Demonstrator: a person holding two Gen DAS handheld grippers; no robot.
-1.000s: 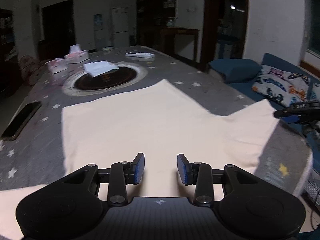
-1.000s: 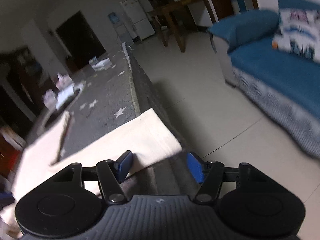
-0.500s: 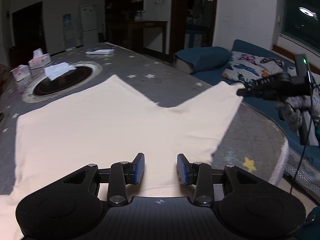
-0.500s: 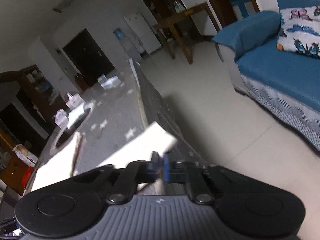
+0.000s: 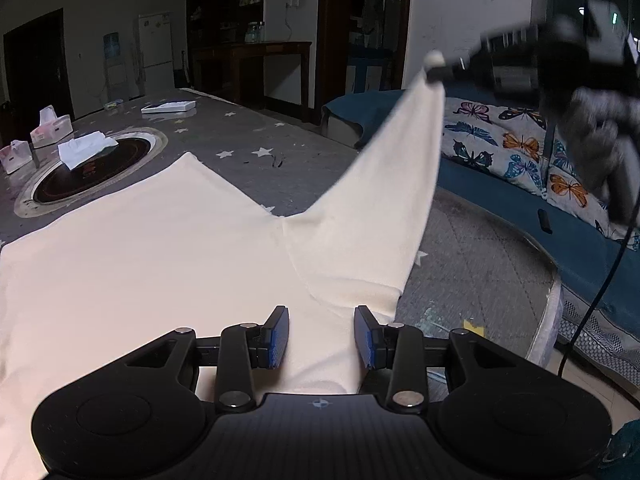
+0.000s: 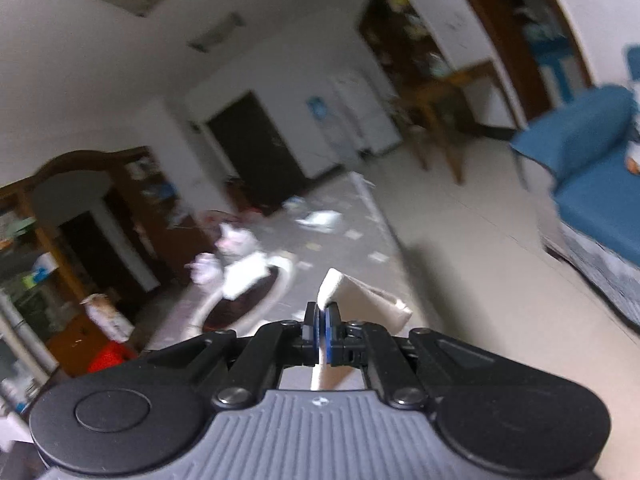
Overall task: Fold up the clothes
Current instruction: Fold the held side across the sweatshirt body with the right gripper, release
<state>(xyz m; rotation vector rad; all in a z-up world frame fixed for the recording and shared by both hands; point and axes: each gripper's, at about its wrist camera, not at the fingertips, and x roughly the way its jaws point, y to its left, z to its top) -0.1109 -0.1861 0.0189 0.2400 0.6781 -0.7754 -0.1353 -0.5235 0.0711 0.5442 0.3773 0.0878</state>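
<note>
At the far left of the left wrist view, two pink-and-white tissue boxes [image 5: 40, 136] stand on the grey star-patterned table [image 5: 256, 140]. Just right of them a loose white tissue [image 5: 86, 148] lies on the edge of a dark round inset [image 5: 96, 168] in the tabletop. Farther back, a flat white box [image 5: 169, 106] rests near the table's far edge.

The cream garment [image 5: 160, 248] lies spread flat over the near part of the table, reaching from the left edge of the view to the middle. The left gripper [image 5: 321, 336] hovers low over its near edge with its blue-padded jaws standing wide apart and holding nothing; cloth shows in the gap between them.

To the right, one sleeve [image 5: 384, 200] of the garment rises off the table in a taut diagonal toward the upper right. Its tip is pinched by the right gripper [image 5: 436, 68], which appears blurred in the air above the blue sofa [image 5: 500, 196] and a butterfly-print cushion [image 5: 500, 140].

In the right wrist view, the right gripper [image 6: 322, 334] has its jaws closed tight on a folded bit of cream cloth [image 6: 360, 296], which sticks out beyond the fingertips, with the table far below.
</note>
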